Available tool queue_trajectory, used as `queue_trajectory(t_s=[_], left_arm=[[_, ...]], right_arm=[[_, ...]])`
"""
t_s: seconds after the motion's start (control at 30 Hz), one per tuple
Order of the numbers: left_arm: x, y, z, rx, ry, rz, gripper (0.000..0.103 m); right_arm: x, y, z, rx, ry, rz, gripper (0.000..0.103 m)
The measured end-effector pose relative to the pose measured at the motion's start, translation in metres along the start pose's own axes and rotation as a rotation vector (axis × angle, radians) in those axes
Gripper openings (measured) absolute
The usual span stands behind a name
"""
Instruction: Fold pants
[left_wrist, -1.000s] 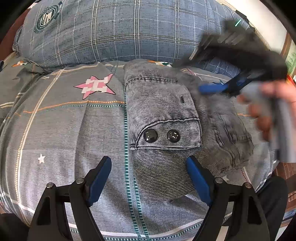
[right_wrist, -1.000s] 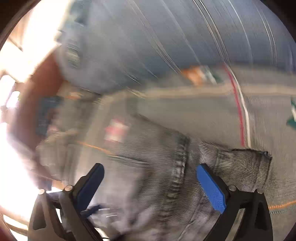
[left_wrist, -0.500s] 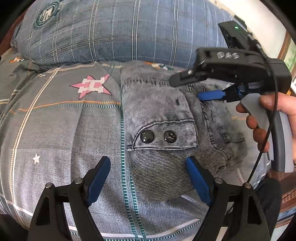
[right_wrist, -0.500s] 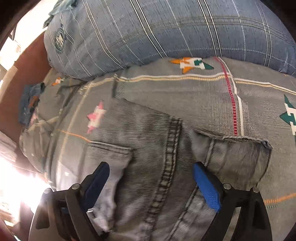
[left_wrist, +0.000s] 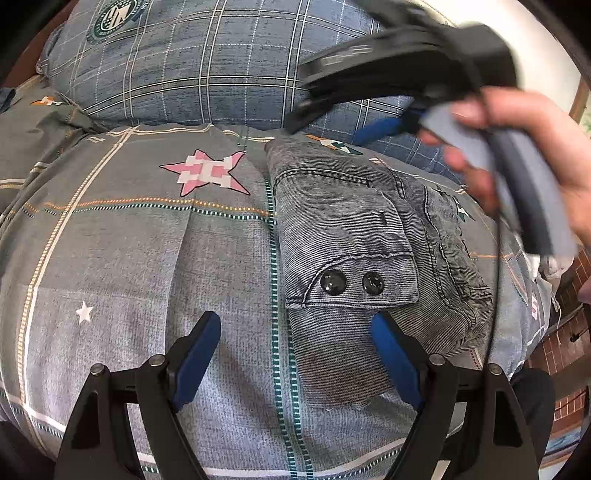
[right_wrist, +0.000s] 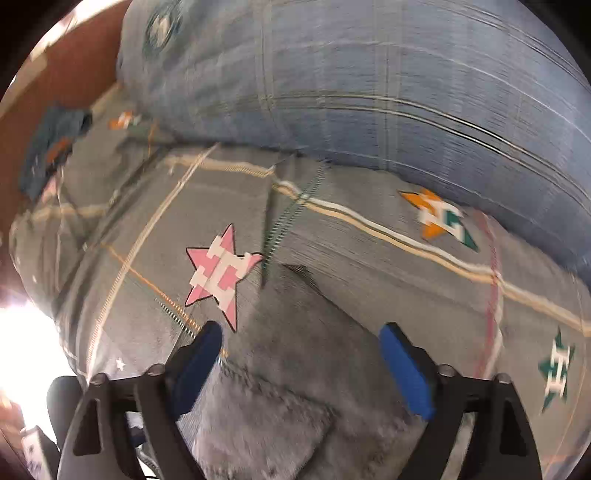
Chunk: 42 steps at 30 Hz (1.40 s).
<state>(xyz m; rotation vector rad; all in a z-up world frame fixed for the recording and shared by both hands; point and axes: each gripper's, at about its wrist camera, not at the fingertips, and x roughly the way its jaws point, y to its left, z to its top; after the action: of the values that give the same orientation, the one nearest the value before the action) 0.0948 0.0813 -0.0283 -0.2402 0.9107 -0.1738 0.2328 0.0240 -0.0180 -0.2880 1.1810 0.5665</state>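
Folded grey corduroy pants lie on a star-patterned grey bedsheet — left gripper wide, empty; right gripper closing, gripping nothing.

The pants are grey ribbed denim, faded and matt, with two glossy black buttons. The bedsheet at their nine o'clock is smooth printed cotton-like cloth.

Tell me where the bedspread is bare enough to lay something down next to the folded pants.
Free: the grey bedspread between the folded pants and its crumpled far-left edge, from the pink star toward the left gripper. Crowded: the plaid pillow fills the back, and the right gripper and hand hang over the pants' right side.
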Motion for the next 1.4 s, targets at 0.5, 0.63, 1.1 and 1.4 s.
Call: queue_trajectory(t_s=[0.5,0.63,1.1,1.4], left_arm=[[0.009,0.003,0.0,-0.036,0.01,-0.032,0.085],[0.009,0.002,0.0,-0.035,0.015,-0.023,0.085],[-0.015,0.037,0.004,-0.207,0.053,-0.166,0.084],[-0.007,0.031,0.004,-0.279,0.135,-0.284,0.084]], right_arm=[[0.054,0.013,0.022,-0.125,0.137,-0.12,0.018],[0.044,0.01,0.015,-0.07,0.054,-0.115,0.025],[-0.102,-0.084,-0.145,0.389,-0.248,0.129,0.064],[-0.108,-0.098,-0.236,0.478,-0.254,0.231,0.064]])
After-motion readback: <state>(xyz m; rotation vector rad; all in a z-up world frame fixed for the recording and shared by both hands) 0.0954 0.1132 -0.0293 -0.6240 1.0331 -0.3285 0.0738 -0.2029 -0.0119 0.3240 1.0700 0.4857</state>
